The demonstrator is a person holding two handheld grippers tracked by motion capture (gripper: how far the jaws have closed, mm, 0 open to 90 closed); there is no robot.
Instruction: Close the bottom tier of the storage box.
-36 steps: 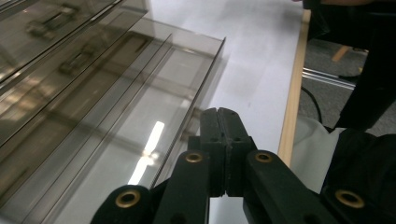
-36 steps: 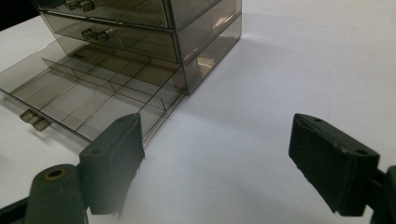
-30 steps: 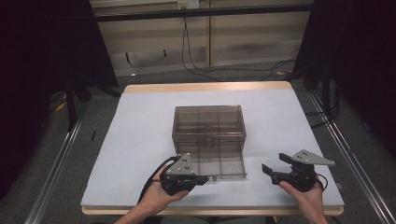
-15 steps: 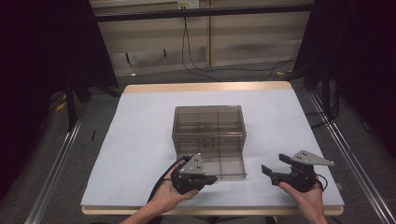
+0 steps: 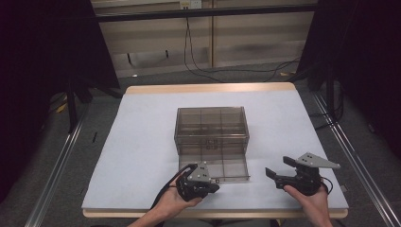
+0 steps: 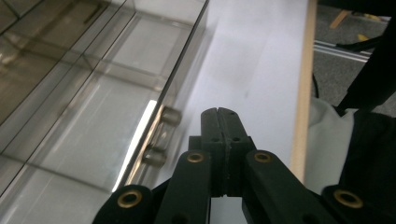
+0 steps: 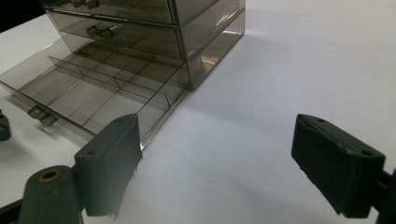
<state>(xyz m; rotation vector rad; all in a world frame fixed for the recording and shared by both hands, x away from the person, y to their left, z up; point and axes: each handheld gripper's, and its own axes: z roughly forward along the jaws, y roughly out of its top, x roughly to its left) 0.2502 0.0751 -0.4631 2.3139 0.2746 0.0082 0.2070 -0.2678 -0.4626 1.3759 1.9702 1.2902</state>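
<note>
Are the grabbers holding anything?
No. The left gripper is shut on nothing beside the drawer handle; the right gripper is open over the table.

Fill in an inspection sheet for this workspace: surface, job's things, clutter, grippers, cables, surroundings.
Surface: white table with a wooden edge.
Job's things: smoky clear drawer box; bottom drawer pulled out, divided, nothing in it; its handle beside the left gripper.
Clutter: nothing seen.
Grippers: left gripper shut, at the drawer front, nothing between its fingers; right gripper open, holding nothing, its fingers have just been opening.
Cables: black leads on the floor behind the table.
Surroundings: dark curtains, metal rails.
</note>
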